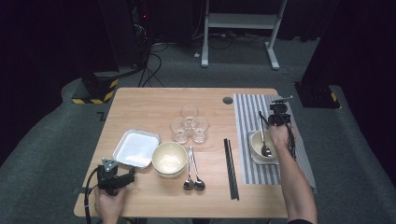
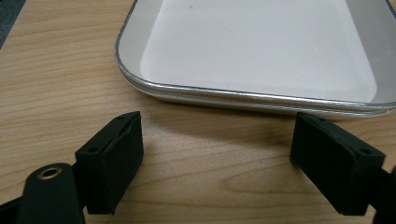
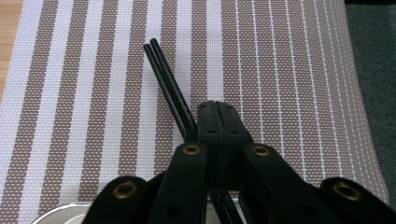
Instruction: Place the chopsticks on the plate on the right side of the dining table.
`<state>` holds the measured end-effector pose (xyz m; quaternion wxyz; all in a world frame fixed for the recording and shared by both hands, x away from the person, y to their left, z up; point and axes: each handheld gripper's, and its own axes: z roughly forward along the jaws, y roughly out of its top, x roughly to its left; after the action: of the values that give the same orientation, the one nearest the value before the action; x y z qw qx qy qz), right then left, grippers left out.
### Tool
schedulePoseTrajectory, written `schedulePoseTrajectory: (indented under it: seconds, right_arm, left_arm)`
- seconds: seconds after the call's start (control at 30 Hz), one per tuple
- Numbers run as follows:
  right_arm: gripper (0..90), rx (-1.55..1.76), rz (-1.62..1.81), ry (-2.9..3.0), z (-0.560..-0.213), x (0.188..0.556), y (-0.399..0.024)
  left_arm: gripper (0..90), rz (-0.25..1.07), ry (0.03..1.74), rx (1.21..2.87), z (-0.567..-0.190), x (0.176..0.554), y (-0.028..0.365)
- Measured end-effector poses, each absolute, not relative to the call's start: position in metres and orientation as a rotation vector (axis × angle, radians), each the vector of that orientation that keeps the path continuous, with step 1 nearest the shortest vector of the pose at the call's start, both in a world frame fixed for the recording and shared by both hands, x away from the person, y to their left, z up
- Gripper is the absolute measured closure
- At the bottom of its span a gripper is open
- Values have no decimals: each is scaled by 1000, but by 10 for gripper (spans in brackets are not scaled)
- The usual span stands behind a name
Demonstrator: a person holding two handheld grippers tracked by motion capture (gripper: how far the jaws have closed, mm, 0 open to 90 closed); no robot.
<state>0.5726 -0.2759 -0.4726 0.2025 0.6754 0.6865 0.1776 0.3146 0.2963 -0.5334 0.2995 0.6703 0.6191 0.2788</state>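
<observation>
The chopsticks (image 3: 169, 86), a black pair, are clamped in the right tool (image 3: 218, 122), whose jaws sit pressed together on them. The sticks lie low over the striped placemat (image 3: 280, 70); whether they touch it I cannot tell. In the right gripper view their long axis runs from the jaws up and to the left, the free ends pointing away from the person and slightly splayed; the near ends pass beneath the tool toward the rim of the bowl (image 1: 258, 142), which stands on a small plate with a spoon (image 1: 264, 140) in it.

By the look of it, this place setting is partly laid: bowl, plate and spoon are down, the chopsticks not yet released. A second pair (image 1: 231, 168), two spoons, another bowl (image 1: 169, 157), three glasses and the white tray (image 2: 261, 51) wait on the tabletop (image 2: 56, 84). The left tool (image 2: 217, 156) rests jaws apart before the tray, holding nothing.
</observation>
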Motion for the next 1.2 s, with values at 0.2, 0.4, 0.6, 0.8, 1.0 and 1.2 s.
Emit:
schedulePoseTrajectory:
  seconds: [0.2, 0.4, 0.6, 0.8, 1.0, 1.2]
  right_arm:
    - [899, 1881, 485, 1922, -474, 574, -274]
    - [899, 1875, 480, 1936, -474, 575, -273]
    - [899, 1871, 487, 1947, -474, 574, -272]
    - [898, 1866, 488, 1965, -474, 574, -269]
    - [899, 1863, 491, 1976, -474, 574, -268]
    - [899, 1852, 507, 1984, -473, 573, -265]
  left_arm:
    - [173, 739, 1643, 1780, -533, 315, 296]
    - [172, 738, 1642, 1781, -533, 315, 296]
    - [172, 738, 1642, 1781, -533, 315, 296]
    - [172, 738, 1641, 1781, -533, 315, 296]
    - [172, 738, 1641, 1781, -533, 315, 296]
    - [172, 736, 1642, 1781, -533, 315, 296]
